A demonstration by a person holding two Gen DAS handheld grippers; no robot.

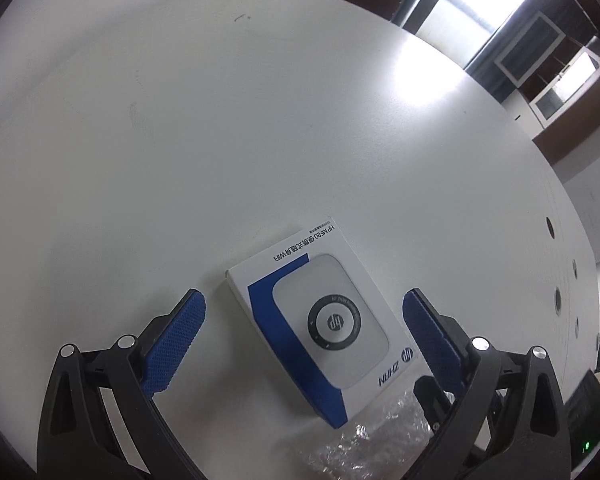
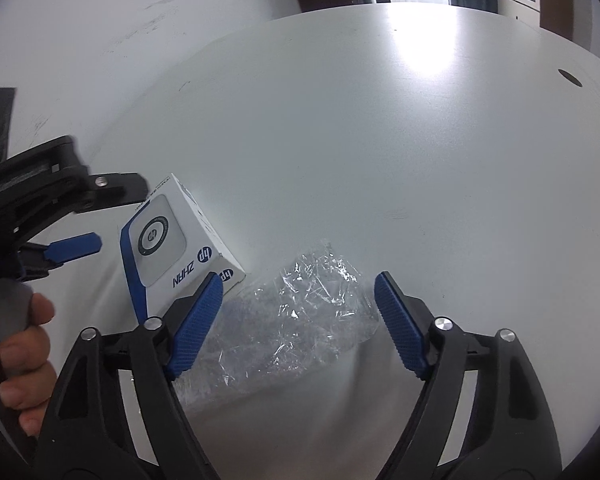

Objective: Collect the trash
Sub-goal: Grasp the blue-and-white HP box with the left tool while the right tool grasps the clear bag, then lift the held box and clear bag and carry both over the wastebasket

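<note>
Beside crumpled wrap (image 2: 312,312), box (image 1: 320,332) sits between spread jaws.

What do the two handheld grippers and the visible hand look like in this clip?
Both the left gripper and right gripper have black angular frames, silver round bolt heads, and blue knurled pads on the jaws. A bare hand grips a grey handle; no sleeve or cables show.

I see a smooth, slightly glossy white desk (image 1: 260,140), a printed cardboard box (image 1: 324,320), crinkled clear plastic wrap (image 2: 308,308), and rough blue rubbery pads (image 2: 196,328) on matt black plastic tongs
</note>
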